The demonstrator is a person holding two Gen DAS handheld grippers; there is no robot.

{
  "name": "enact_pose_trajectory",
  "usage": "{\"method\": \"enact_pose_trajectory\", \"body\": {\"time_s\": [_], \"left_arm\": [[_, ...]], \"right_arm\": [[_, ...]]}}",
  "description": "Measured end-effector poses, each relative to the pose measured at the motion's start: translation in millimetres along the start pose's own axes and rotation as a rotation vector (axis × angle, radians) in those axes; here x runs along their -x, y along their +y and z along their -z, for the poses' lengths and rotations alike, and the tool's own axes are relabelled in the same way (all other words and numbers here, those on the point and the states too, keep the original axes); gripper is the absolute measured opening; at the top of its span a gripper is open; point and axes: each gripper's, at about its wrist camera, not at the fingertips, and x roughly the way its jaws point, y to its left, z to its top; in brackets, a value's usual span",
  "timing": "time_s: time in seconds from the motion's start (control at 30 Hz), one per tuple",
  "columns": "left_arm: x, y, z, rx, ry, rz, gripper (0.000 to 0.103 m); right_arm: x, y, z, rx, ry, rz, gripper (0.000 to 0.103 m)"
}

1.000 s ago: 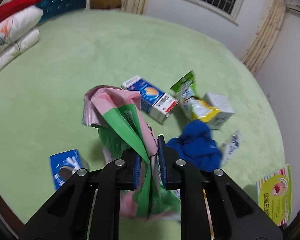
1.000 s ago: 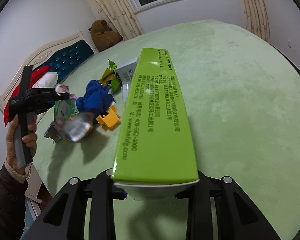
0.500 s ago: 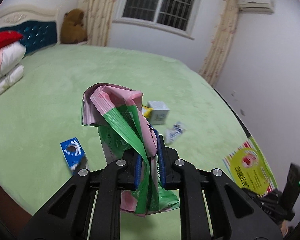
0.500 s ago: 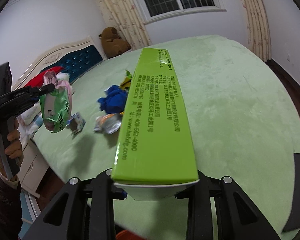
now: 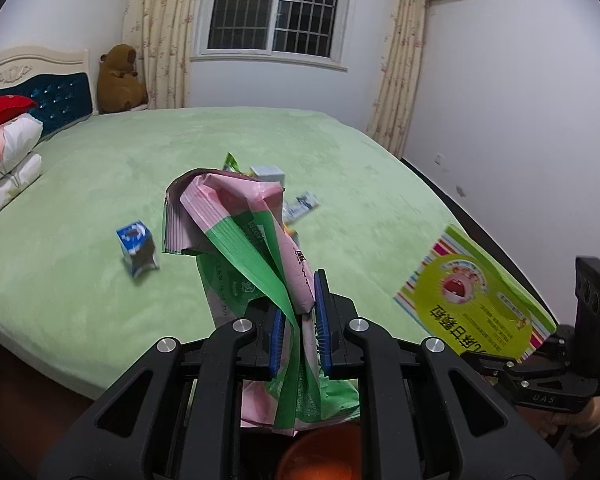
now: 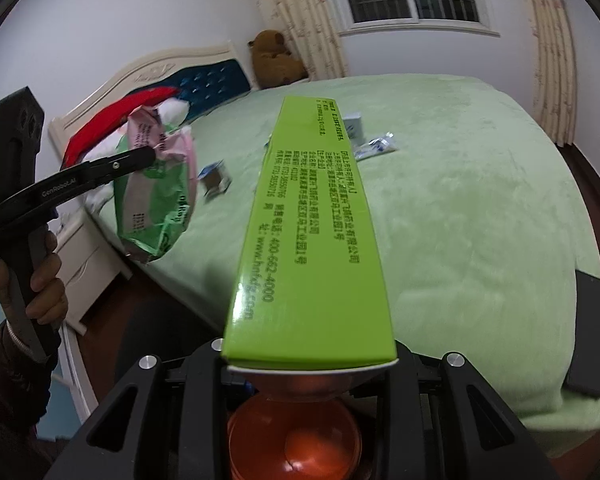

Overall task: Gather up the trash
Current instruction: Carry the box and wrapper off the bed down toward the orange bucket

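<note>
Orange plastic, the rim of what looks like a trash bin [image 6: 294, 436], now shows directly beneath both grippers, where a second ago only the green bed [image 5: 100, 184] and its litter lay below them. The left gripper [image 5: 300, 320] has swung away from the pile with its jaws clamped narrow on the crumpled pink-and-green wrapper [image 5: 236, 216]; the right gripper [image 6: 312, 364] pinches the long green box [image 6: 308, 216] by its end. Both loads seem ready to drop, so releasing is probably next. A blue carton [image 5: 137, 249], a white box [image 5: 267, 172] and a small sachet [image 5: 306, 202] still lie on the bed, leaving more rounds.
</note>
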Motion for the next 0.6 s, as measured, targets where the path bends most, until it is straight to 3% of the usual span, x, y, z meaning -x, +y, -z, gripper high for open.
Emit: {"method": "enact_pose_trajectory", "body": {"time_s": [0.37,0.6], "left_arm": [[19.5,-17.7,62.5,-0.05,0.073,0.07,0.011],[-11.2,-20.4,116.4,-0.077,0.274,0.09,0.009]], "right_arm": [[4.1,26.0,45.1,0.05,0.1,-0.031,0.031],[-7.7,36.2,85.8,0.068,0.22,-0.046,0.03]]}}
